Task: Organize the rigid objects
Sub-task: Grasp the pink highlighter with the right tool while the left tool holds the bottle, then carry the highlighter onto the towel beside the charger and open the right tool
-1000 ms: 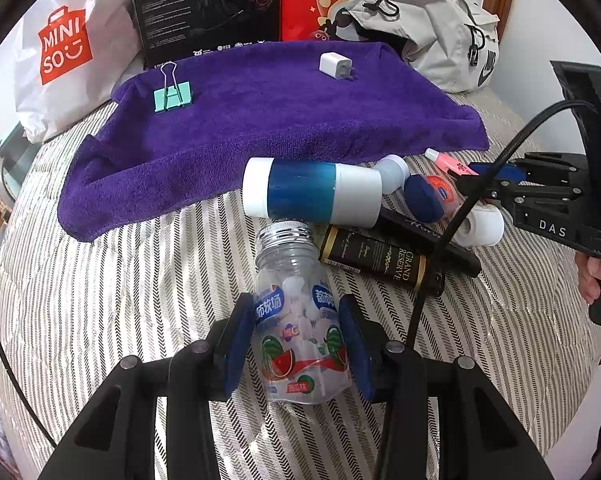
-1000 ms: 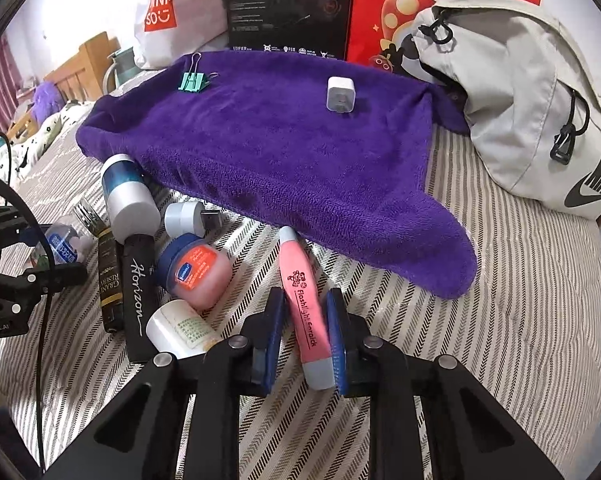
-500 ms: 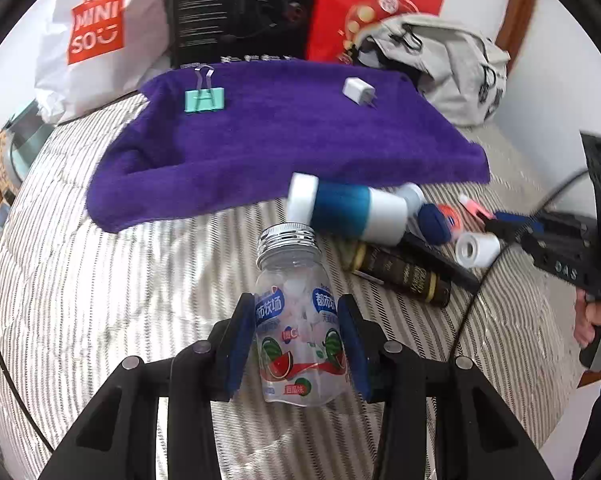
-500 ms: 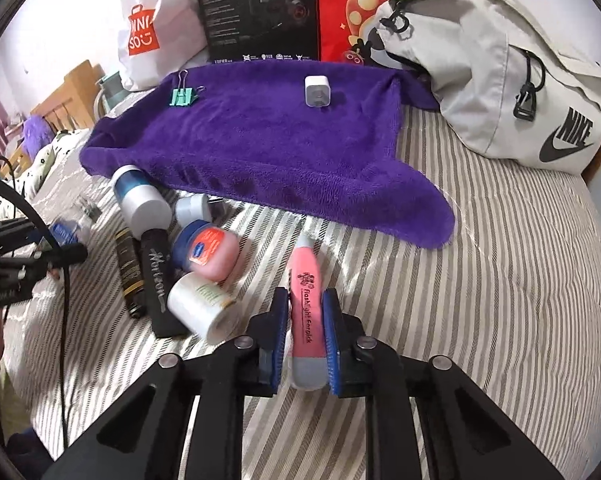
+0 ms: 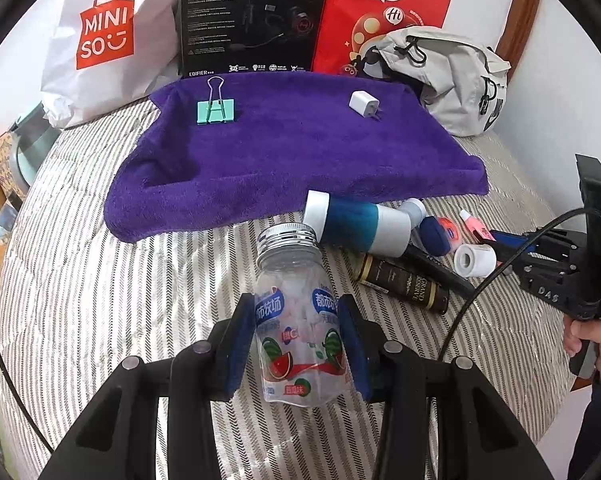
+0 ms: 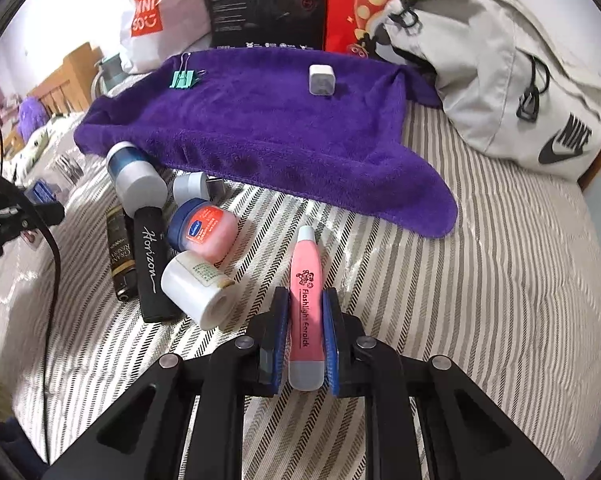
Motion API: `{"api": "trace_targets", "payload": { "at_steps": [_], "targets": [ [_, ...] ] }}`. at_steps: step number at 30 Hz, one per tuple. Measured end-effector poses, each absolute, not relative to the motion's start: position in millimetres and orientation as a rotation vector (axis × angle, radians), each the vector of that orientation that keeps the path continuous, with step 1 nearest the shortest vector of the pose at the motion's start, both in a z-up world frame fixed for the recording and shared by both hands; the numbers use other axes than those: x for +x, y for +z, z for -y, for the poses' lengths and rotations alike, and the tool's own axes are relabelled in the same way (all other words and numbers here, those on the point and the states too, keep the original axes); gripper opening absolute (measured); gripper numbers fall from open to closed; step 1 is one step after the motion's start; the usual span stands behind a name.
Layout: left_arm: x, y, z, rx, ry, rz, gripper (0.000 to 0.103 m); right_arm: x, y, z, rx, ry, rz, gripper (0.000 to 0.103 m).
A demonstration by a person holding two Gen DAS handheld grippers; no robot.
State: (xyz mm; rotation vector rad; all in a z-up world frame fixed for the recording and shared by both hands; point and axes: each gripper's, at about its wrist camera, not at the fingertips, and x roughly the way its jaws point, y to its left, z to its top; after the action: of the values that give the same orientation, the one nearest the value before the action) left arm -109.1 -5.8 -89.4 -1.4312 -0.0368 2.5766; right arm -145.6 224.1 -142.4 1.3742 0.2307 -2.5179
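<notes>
- Pinching the clear candy bottle (image 5: pixel 300 332) between its blue pads, your left gripper (image 5: pixel 298 340) has the bottle upright, silver screw cap (image 5: pixel 287 236) pointing away from you; white tablets and a watermelon label show through the plastic.
- Your right gripper (image 6: pixel 306 336) is pressed onto the pink flashlight earpick (image 6: pixel 306 296), one pad on each flat side, its pale tip aimed forward and its grey end back toward the handle.
- Ahead of the left gripper, past the bottle cap, a purple towel (image 5: pixel 284 152) is spread over the striped bedcover (image 5: pixel 100 300); on its far part sit a green binder clip (image 5: pixel 215 110) to the left and a white charger plug (image 5: pixel 363 103) to the right, well apart.
- Forward and to the right of the left gripper lies a cluster: a blue-and-white cylinder (image 5: pixel 356 222) on its side at the towel's near edge, a black tube with gold print (image 5: pixel 402 282), a longer black tube (image 6: pixel 150 260), a blue-lidded pink jar (image 6: pixel 202 228) and a white roll-shaped container (image 6: pixel 196 296).
- From the right gripper, that same cluster is just to the left; the white container lies nearest the left pad, apart from it.
- Beyond the towel stand a white shopping bag (image 5: pixel 100 36), a black box (image 5: pixel 252 16) and a red bag (image 5: pixel 380 4); a grey sling bag (image 6: pixel 512 76) lies forward-right of the right gripper.
- Your hand (image 5: pixel 596 344) on the other handle shows at the far right of the left view.
</notes>
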Motion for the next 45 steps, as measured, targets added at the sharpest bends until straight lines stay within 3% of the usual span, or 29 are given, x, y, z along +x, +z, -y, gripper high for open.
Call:
{"api": "trace_targets", "payload": {
  "at_steps": [19,36,45],
  "targets": [
    [-127.0,-64.7,19.6,-1.361,2.613,0.083,0.040,-142.9,-95.9,-224.2,1.296,-2.515,-0.182,0.016],
    [-195.2,-45.4,32.6,-1.369,2.661,0.085,0.040,-218.1,-78.1,-209.4,1.253,-2.472,-0.115,0.016],
    [-231.9,-62.1,42.5,-1.422,2.661,0.127,0.040,-276.2,-102.9,-216.0,1.364,-2.511,-0.101,0.016]
  ]
}}
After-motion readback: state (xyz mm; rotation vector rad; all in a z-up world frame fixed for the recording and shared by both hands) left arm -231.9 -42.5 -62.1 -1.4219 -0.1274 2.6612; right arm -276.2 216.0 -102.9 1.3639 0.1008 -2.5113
